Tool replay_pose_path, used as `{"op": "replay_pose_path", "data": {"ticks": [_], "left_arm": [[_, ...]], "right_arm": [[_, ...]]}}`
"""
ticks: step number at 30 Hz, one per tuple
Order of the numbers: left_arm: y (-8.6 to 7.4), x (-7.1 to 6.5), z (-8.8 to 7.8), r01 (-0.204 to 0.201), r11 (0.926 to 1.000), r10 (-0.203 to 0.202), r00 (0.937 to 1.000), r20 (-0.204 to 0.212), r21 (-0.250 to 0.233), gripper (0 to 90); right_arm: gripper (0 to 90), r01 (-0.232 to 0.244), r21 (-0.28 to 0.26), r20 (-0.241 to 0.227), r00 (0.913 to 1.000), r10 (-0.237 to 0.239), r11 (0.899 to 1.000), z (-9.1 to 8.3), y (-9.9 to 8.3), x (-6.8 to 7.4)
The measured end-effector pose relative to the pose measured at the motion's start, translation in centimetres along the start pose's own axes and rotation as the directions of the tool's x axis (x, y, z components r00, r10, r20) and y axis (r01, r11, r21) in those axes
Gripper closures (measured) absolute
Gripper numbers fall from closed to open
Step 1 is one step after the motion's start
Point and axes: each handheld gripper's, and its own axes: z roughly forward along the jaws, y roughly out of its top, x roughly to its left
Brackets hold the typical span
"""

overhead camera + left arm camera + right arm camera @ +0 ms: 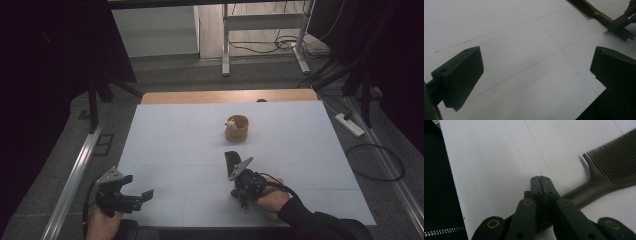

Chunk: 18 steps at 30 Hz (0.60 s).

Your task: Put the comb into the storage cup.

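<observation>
High view: white table (170, 145) on grey floor (200, 75), dark curtains (50, 60) around.

Both grippers are black, angular tools. The left gripper (137, 188) has two thick, blocky jaws with flat faces and bevelled edges, each showing a small round recess near its top corner in the left gripper view, and a grey three-cornered plate (111, 175) sits on its body. The right gripper (233, 160) carries a similar grey plate (241, 166), and a black cable (278, 183) loops back from it over the hand. In the right gripper view its linkage arms show brass-coloured pivot rings and small dark screw holes. The person's right arm wears a black long sleeve (320, 225).
</observation>
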Motion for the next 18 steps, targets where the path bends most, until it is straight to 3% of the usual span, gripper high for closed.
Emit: {"op": "replay_pose_path", "data": {"ticks": [18], "left_arm": [[0.0,0.0,0.0,0.004,1.0,-0.004,1.0,-0.001,0.002,0.0]], "right_arm": [[90.0,-0.059,0.024,0.025,0.998,0.058,0.998,-1.0,-1.5,-2.0]]}}
